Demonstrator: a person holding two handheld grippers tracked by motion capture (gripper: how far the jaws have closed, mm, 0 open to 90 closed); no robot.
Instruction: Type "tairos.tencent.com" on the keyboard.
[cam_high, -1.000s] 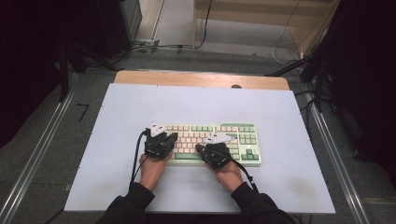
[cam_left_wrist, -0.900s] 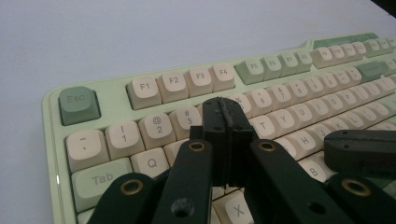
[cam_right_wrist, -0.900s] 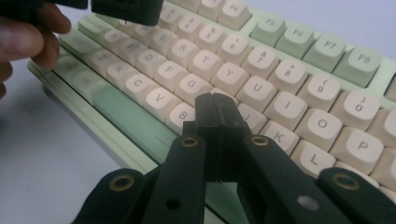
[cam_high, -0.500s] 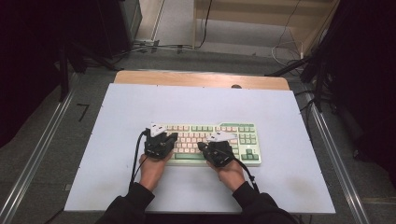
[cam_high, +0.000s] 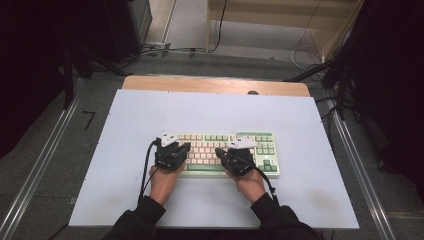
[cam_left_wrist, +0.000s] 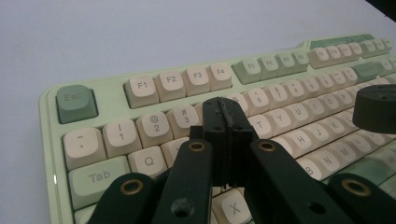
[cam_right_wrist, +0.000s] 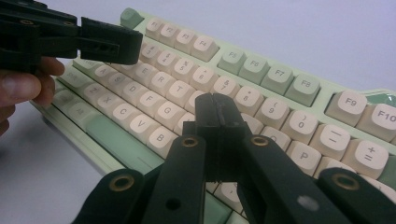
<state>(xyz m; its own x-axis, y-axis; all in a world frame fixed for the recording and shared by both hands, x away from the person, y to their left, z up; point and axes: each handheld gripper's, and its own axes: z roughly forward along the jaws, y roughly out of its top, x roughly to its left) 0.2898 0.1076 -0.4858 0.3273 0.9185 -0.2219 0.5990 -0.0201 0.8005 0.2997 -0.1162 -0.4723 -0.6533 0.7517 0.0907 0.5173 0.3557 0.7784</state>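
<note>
A pale green keyboard with cream and green keys lies on the white table top, a little in front of its middle. My left gripper hovers over the keyboard's left end, jaws pressed together and empty, tips above the number and Q-W-E rows. My right gripper is over the middle of the keyboard, jaws also shut and empty, tips near the U and I keys. In the right gripper view the left gripper reaches in from the upper left, with a hand behind it.
The white table top has bare room on all sides of the keyboard. A wooden strip runs along its far edge. Metal rails flank the table. Cables lie on the floor beyond it.
Both hands have barely shifted over the keyboard; the right gripper has edged slightly right and forward. Both sets of jaws remain shut.
</note>
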